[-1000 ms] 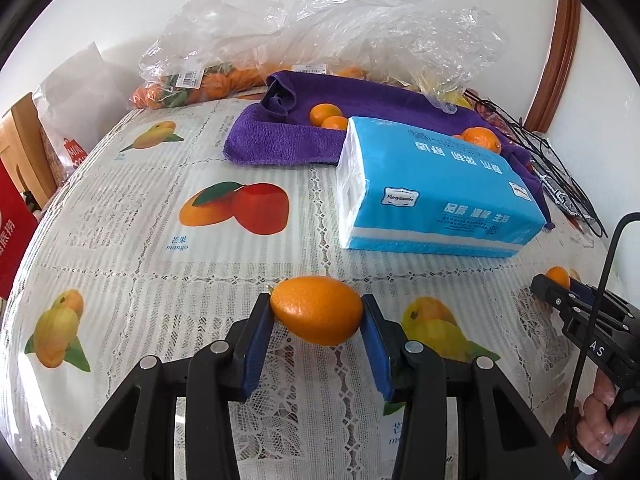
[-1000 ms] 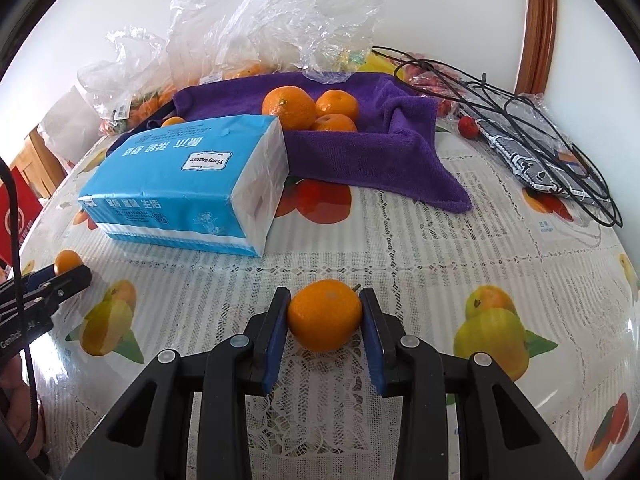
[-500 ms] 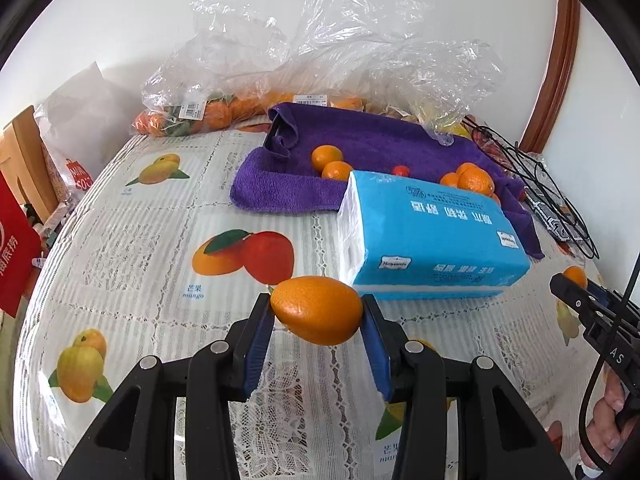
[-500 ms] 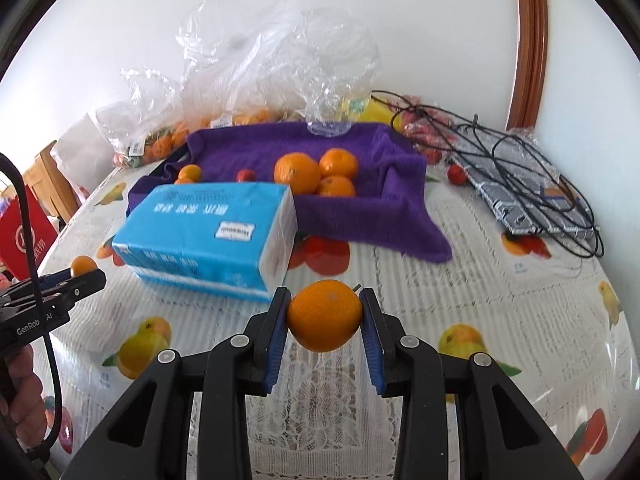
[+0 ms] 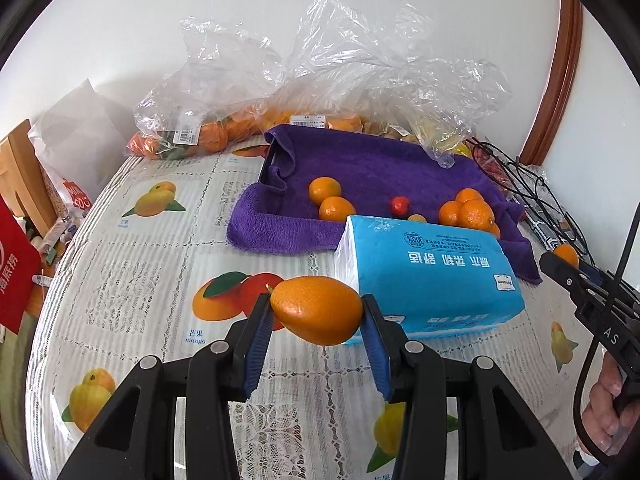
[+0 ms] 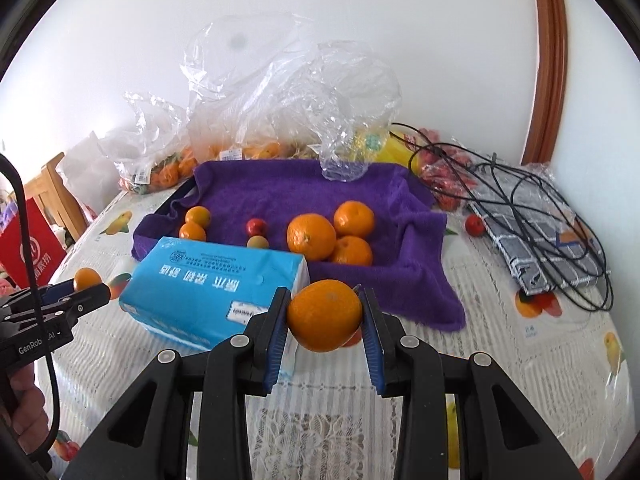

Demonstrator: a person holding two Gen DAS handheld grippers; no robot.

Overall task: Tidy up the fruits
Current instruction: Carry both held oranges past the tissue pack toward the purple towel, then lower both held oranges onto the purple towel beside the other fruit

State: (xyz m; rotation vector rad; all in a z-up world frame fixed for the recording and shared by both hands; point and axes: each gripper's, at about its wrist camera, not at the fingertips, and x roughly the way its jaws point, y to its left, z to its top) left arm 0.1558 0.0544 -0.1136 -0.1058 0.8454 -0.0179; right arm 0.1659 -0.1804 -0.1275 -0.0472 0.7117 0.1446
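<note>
Lace-covered fruit-print tablecloth (image 5: 132, 280), purple towel-lined tray (image 6: 400, 280) lying at twelve o'clock. Left gripper (image 5: 317, 320) is pinching an oval orange kumquat (image 5: 317, 309); right gripper (image 6: 324, 320) is pinching a round orange mandarin (image 6: 324, 314). Risk: smooth fruit slipping from the narrow pads, or clipping the blue tissue pack (image 5: 432, 276) lying in between.

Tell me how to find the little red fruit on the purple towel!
Look at the purple towel spread behind the blue tissue pack. Near its middle, between two small oranges on the left and a pile of three bigger oranges on the right, sits the little red fruit. It is the only red thing on the towel.
</note>
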